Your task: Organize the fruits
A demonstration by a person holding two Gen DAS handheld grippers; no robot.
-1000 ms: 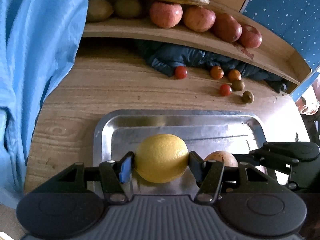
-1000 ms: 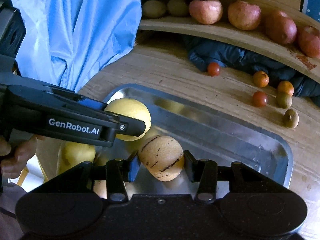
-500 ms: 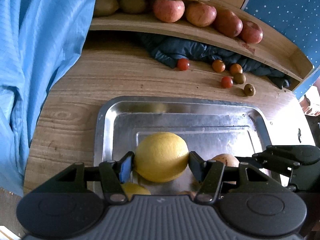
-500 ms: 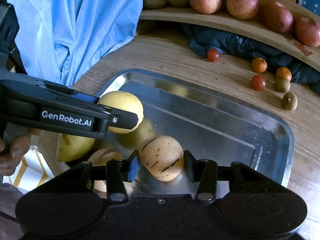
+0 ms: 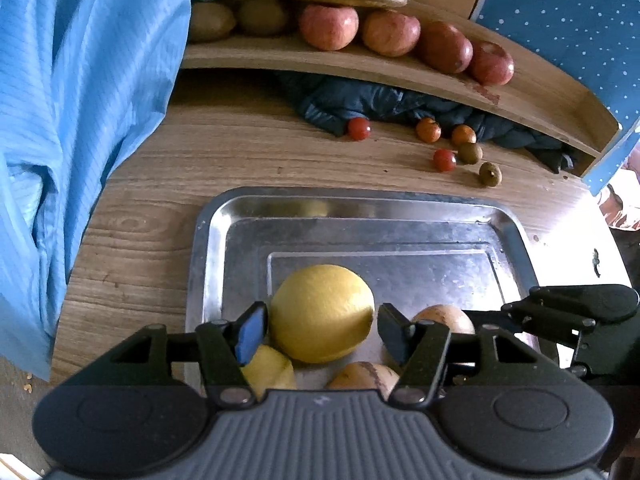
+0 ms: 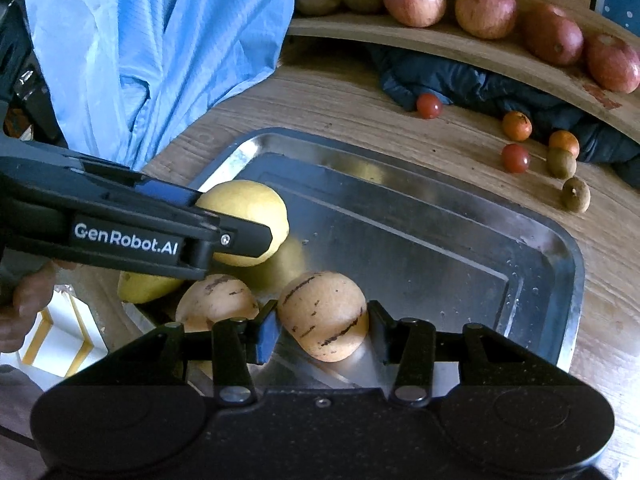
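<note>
A round yellow citrus fruit (image 5: pixel 322 312) sits on the steel tray (image 5: pixel 208 240) between the fingers of my left gripper (image 5: pixel 322 332). Its jaws are opening, with thin gaps showing at both pads. In the right wrist view the same yellow fruit (image 6: pixel 244 216) lies behind one of that gripper's fingers (image 6: pixel 240 236). My right gripper (image 6: pixel 323 334) is shut on a tan fruit with dark stripes (image 6: pixel 324 316), low over the tray's (image 6: pixel 560 248) near part. A second striped tan fruit (image 6: pixel 216 304) and another yellow fruit (image 6: pixel 148 286) lie at the near left.
A wooden shelf (image 5: pixel 400 74) at the back carries red apples (image 5: pixel 328 26), brown fruits and bananas. Small tomatoes (image 5: pixel 359 128) and other little fruits lie on the wooden table beside a dark blue cloth (image 5: pixel 360 100). A light blue garment (image 5: pixel 80 100) hangs at the left.
The left gripper has drawn back toward the tray's near side, and its pads have parted from the yellow fruit. More fruit shows at the near edge. The right gripper keeps its grip.
</note>
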